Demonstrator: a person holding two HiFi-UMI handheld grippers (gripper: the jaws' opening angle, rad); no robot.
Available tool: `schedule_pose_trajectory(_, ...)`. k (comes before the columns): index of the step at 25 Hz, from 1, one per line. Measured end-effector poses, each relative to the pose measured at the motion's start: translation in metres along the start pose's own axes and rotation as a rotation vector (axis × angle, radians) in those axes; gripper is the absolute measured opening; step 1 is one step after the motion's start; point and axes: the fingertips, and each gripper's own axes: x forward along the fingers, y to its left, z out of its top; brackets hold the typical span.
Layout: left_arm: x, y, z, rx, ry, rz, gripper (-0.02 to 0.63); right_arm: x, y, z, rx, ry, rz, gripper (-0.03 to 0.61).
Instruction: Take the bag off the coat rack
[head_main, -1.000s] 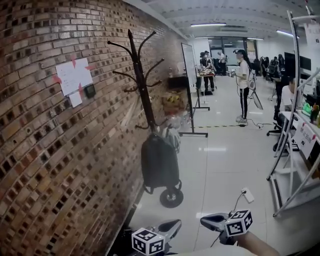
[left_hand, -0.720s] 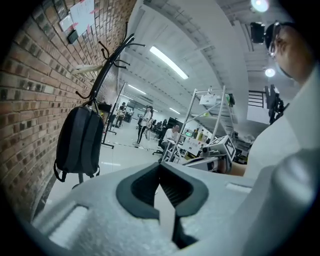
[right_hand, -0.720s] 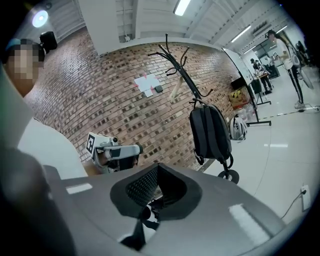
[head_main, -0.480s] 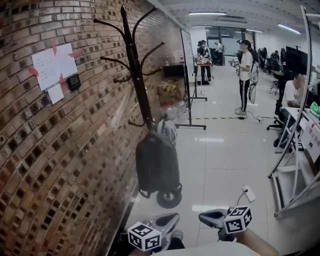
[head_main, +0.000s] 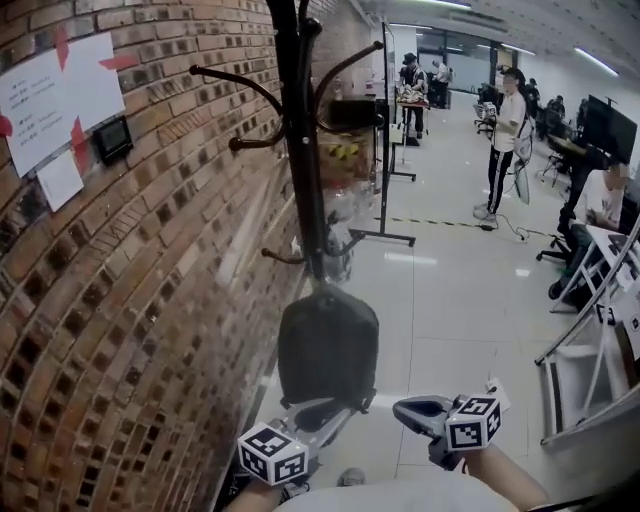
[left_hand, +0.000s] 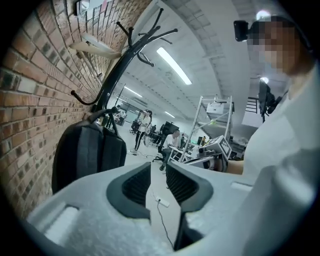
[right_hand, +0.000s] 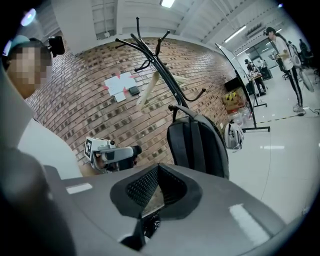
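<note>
- From the head view, a black backpack (head_main: 328, 345) hangs low on a dark coat rack (head_main: 300, 130), which stands just beside a brick wall (head_main: 150, 300).
- In the same view, the left gripper (head_main: 338, 410) and right gripper (head_main: 408, 408) sit side by side below the bag, neither touching it.
- Only the left gripper view shows that gripper's jaws: they stand slightly apart with nothing between them, and floor shows through the gap. This view also shows the bag's top loop (left_hand: 107, 114) caught on a low hook of the rack.
- Only the right gripper view shows that gripper's jaws: the tips meet and hold nothing. Here the bag's two shoulder straps (right_hand: 192, 142) face the camera, and a pale second bag (right_hand: 233, 135) sits on the floor behind.
- The floor (head_main: 450, 300) is pale and glossy.
- Sheets of paper (head_main: 55, 95) are fixed to the brick with red tape.
- Farther down the long room, a person (head_main: 508, 140) stands and another (head_main: 600, 205) sits at a desk.
</note>
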Motion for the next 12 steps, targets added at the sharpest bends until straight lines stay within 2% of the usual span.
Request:
schedule_pose_trajectory(4,0.000,0.049,0.017,0.020,0.009,0.010,0.109,0.033,-0.023,0.034,-0.022,-0.013,-0.018,0.042)
schedule_pose_trajectory(10,0.007,0.098,0.041,0.047,0.018,0.004,0.229,0.062,-0.048,0.079,-0.046,-0.060,-0.036,0.106)
schedule_pose_trajectory(12,0.008,0.117,0.050,0.079,0.030,0.021,0.270,0.072,-0.057,0.095,-0.082,-0.068,-0.050,0.151)
